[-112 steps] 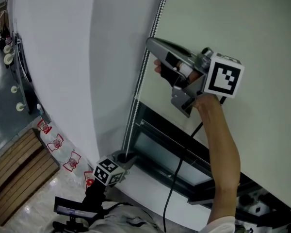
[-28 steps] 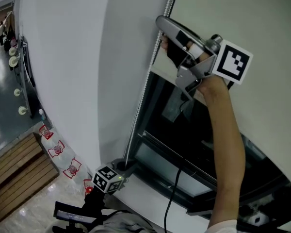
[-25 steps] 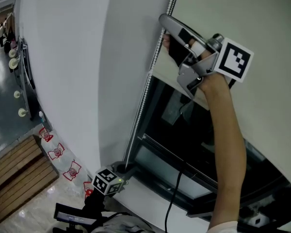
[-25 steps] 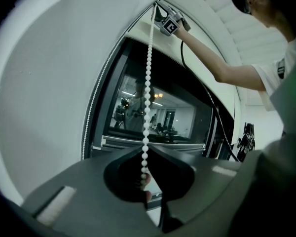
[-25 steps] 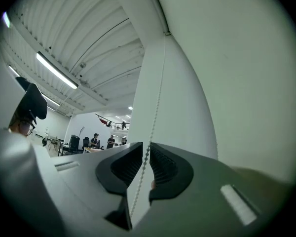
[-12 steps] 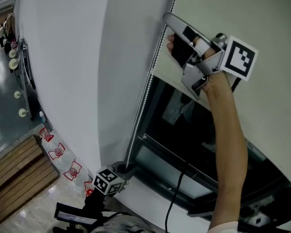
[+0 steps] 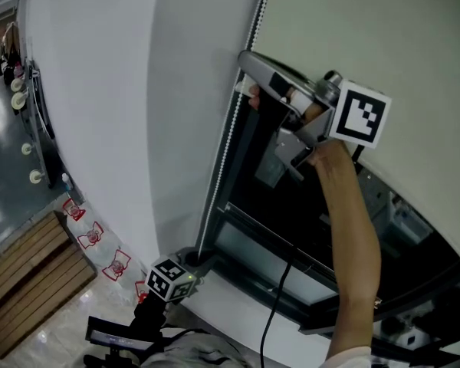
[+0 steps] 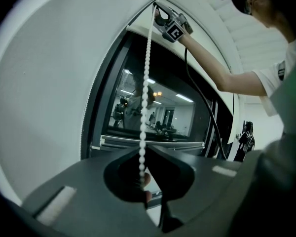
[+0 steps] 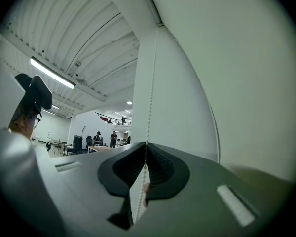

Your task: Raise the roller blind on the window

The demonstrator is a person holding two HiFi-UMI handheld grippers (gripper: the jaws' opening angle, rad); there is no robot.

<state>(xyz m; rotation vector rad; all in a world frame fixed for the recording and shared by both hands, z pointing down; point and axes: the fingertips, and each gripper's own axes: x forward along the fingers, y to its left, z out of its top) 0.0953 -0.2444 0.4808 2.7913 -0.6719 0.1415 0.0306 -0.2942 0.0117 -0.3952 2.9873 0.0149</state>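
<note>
The pale roller blind (image 7: 368, 37) covers the window's top, with dark glass (image 7: 291, 205) bare below its lower edge. A white bead chain (image 7: 224, 159) hangs down the frame's left side. My right gripper (image 7: 245, 66) is high on the chain by the blind's lower corner. Its jaws have just been closing and now pinch the chain (image 9: 150, 93) at the right gripper's tips (image 9: 145, 144). My left gripper (image 7: 193, 259) stays low by the sill, shut on the chain's bottom (image 8: 147, 83), which runs into the left gripper's closed tips (image 8: 144, 149). The left gripper view shows the right gripper (image 8: 163, 19) far up.
A white wall (image 7: 100, 90) runs along the left of the window. The white sill (image 7: 238, 305) lies below the glass. A black cable (image 7: 280, 282) hangs from the right gripper. Far below at left are a wooden platform (image 7: 31, 267) and the floor.
The right gripper shut on the chain and came down with it. More dark glass shows under the blind than before. The left gripper has not moved.
</note>
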